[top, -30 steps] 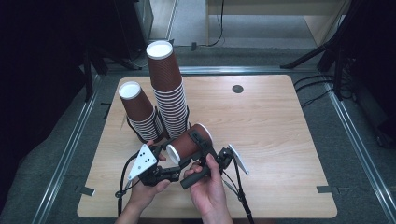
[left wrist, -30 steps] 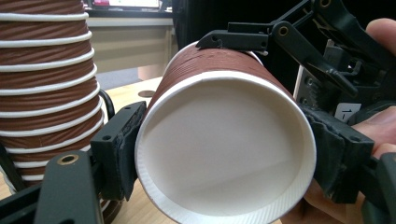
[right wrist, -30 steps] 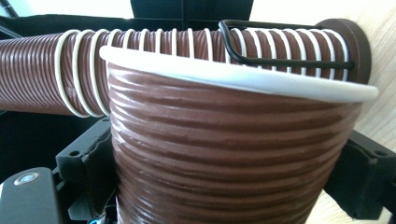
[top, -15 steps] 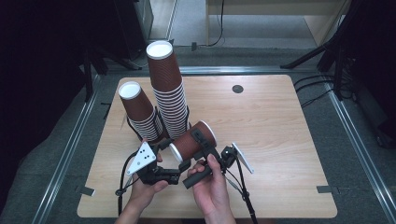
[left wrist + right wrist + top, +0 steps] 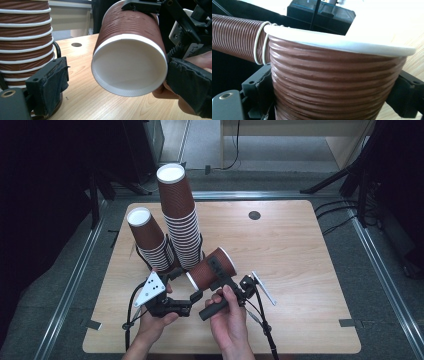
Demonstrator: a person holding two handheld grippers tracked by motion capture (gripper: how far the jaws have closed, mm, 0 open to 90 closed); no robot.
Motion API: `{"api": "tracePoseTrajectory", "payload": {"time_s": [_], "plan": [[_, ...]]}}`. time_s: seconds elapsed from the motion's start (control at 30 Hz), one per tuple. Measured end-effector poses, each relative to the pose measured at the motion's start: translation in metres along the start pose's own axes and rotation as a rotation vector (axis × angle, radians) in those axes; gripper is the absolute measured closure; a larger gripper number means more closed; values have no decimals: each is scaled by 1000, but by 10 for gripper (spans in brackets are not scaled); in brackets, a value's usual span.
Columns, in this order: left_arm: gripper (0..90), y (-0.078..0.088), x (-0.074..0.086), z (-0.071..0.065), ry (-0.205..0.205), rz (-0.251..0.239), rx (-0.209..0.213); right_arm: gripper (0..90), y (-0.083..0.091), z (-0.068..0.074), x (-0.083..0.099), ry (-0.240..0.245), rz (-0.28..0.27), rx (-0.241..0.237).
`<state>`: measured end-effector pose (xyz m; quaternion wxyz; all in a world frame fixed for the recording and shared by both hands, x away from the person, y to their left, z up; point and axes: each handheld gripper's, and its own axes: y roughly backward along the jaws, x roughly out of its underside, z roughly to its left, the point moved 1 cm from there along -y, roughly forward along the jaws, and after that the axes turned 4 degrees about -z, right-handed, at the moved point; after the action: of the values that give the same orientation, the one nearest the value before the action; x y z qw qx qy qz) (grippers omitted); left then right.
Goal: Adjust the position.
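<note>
Single brown ribbed paper cup (image 5: 212, 268) held off the desk (image 5: 300, 265), just in front of the two cup stacks. Right gripper (image 5: 223, 281) has its fingers clamped across the cup's wall; in the right gripper view the ribbed side sits between both fingers, pressed on each side. Cup lies tipped on its side, long axis running from near-left to far-right in the high view. Its open mouth (image 5: 129, 65) faces the left gripper's camera; inside is white and holds nothing. Closed base points away, toward the far right of the desk.

Left gripper (image 5: 186, 287) just beside the cup's mouth, fingers (image 5: 48, 82) parted, nothing between them; they have just been opening.

Tall stack of nested cups (image 5: 179, 217) leans behind; shorter stack (image 5: 150, 240) leans to its left. Both stand bottoms up.
</note>
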<state>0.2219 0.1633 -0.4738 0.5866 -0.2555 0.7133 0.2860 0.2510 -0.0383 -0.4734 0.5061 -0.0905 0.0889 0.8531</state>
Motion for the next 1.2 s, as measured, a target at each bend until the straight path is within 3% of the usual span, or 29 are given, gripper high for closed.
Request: {"api": "tracePoseTrajectory", "payload": {"time_s": [0.17,0.2,0.5,0.87,1.2], "plan": [[49,0,0,1,5,0,-6,100,2,1,-3,46,-18,1],[49,0,0,1,6,0,-8,100,3,2,-3,78,-23,6],[49,0,0,1,8,0,-10,99,4,7,-9,200,-69,6],[49,1,-1,2,13,-5,-14,100,5,6,-20,305,-106,15],[49,3,-1,4,15,-8,-18,100,6,4,-30,498,-170,33]]}}
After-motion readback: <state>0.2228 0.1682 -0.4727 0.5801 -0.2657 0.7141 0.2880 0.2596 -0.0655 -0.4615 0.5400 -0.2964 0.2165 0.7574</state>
